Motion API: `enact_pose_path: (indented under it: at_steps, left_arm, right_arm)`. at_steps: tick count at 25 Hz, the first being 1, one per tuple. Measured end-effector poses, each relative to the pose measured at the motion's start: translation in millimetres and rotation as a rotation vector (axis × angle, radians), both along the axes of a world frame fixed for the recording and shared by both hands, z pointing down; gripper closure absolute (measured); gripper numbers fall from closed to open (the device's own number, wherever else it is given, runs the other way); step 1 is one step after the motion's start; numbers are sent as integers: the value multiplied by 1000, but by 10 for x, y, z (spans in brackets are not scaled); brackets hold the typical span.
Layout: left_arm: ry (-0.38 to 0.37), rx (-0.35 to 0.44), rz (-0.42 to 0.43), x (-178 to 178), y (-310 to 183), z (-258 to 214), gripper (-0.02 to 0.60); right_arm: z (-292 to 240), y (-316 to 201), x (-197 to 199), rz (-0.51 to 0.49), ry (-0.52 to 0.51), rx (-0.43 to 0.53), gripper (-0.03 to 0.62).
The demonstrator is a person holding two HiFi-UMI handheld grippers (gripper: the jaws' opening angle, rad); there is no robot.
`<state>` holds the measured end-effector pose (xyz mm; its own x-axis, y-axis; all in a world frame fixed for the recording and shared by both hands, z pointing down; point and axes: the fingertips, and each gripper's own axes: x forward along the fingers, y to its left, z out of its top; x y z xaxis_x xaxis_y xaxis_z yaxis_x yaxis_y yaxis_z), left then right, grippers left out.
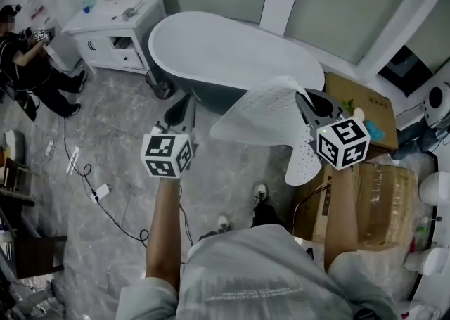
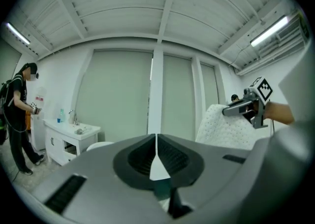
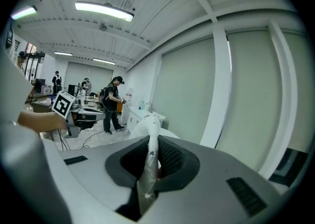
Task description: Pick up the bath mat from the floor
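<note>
Jaws of right gripper [image 3: 150,150] are pressed on one edge of the white perforated bath mat [image 1: 264,116]. Mat is off the floor, held up in the air in front of the bathtub [image 1: 232,44], drooping to either side of the pinch. Left gripper [image 1: 180,111] is closed on nothing, held beside the mat and apart from it.

Risk: only a single-edge hold on a floppy sheet, so a swing or jerk could pull the mat out of the pinch. Loose lower flap could snag the cardboard box [image 1: 380,199]. Cables [image 1: 105,206] on floor near the feet could trip the person.
</note>
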<state>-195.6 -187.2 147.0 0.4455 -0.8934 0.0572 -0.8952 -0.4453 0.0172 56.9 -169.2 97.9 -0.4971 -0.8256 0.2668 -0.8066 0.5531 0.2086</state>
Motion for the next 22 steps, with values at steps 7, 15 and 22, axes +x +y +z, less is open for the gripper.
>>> enact_pose_path:
  at_steps: [7, 15, 22]
  left_arm:
    - [-150, 80, 64, -152, 312, -537, 558]
    - [-175, 152, 120, -142, 532, -968, 558]
    - [-186, 143, 128, -83, 528, -856, 558]
  right_arm:
    - [-618, 217, -146, 32, -57, 131, 551]
    - [-783, 359, -370, -11, -58, 172, 551]
    - [-711, 371, -435, -29, -38, 168, 551]
